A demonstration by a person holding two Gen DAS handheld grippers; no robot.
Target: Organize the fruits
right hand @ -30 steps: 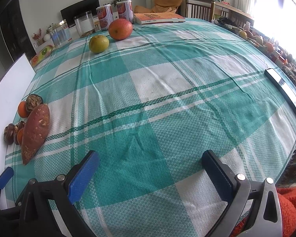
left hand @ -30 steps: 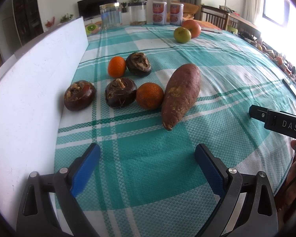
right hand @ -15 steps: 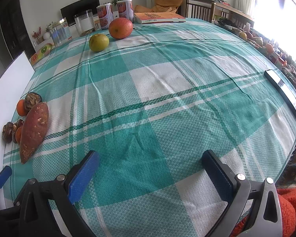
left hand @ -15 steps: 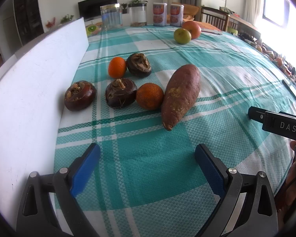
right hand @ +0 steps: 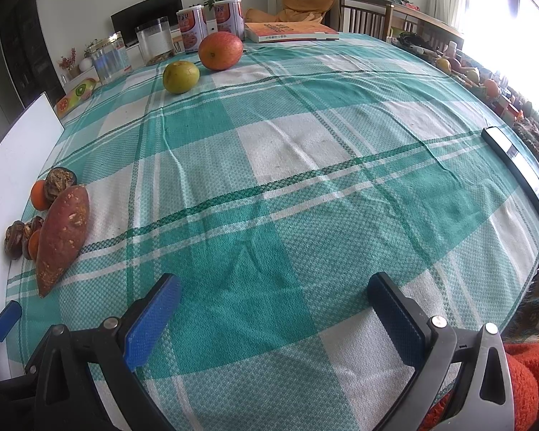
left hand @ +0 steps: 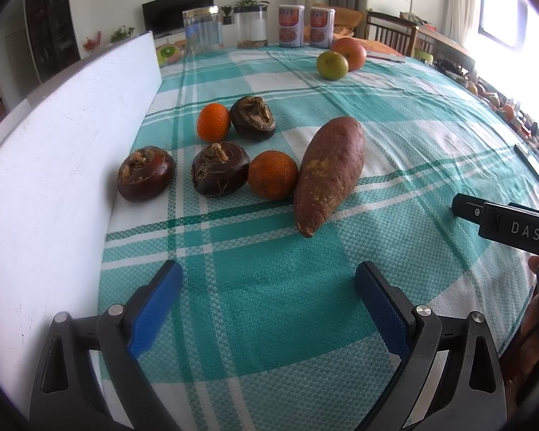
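On the green checked tablecloth [left hand: 395,122] lie a sweet potato [left hand: 328,170], two small oranges [left hand: 272,175] [left hand: 213,122] and three dark water chestnuts [left hand: 220,168] [left hand: 145,173] [left hand: 253,117], grouped by a white board [left hand: 54,151]. Far back sit a green citrus [right hand: 180,76] and a red-orange fruit [right hand: 220,50]. My left gripper [left hand: 267,289] is open, short of the sweet potato's tip. My right gripper [right hand: 275,300] is open over bare cloth, with the sweet potato [right hand: 64,235] off to its left.
Two printed cans [right hand: 192,32], clear jars [right hand: 154,41] and an orange book [right hand: 291,31] stand along the far edge. A dark flat bar [right hand: 517,170] lies near the right edge. Chairs [right hand: 363,14] and clutter stand beyond the table.
Both grippers have drifted only slightly; the right view has shifted a little so the left fruit group sits marginally lower. Nothing was gripped or released.
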